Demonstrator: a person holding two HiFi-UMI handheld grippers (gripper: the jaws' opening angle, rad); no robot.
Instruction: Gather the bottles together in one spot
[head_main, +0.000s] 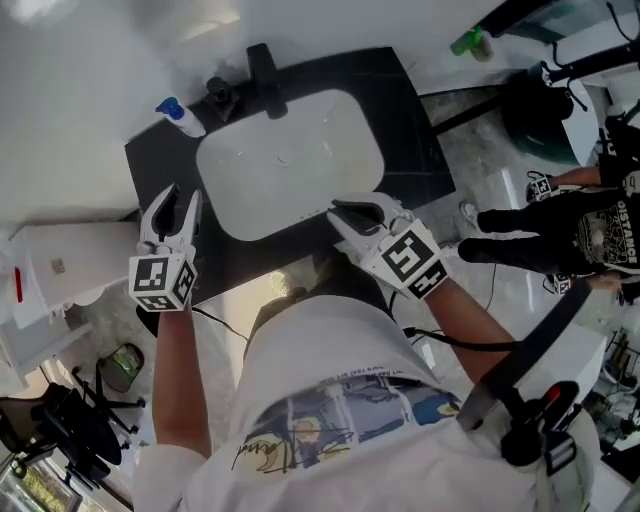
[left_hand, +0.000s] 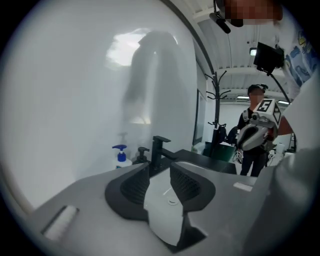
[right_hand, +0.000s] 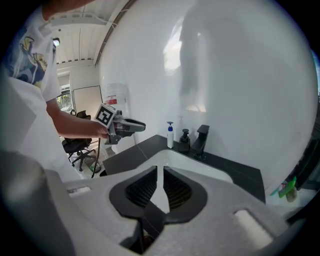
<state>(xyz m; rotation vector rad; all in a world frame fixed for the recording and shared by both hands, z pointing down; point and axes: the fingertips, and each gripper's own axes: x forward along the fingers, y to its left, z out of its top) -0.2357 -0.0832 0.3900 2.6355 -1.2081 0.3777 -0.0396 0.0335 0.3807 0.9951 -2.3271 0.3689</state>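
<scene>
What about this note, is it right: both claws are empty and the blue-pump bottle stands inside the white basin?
Not quite. The blue-pump bottle stands on the black counter behind the white basin, not inside it, as the head view shows. The left claw and right claw are both empty.

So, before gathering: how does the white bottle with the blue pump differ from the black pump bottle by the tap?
White bottle is pale, blue-topped; black pump bottle is dark. White bottle stands taller, black one squatter and nearer the black tap. Both stand upright on the black counter.
</scene>
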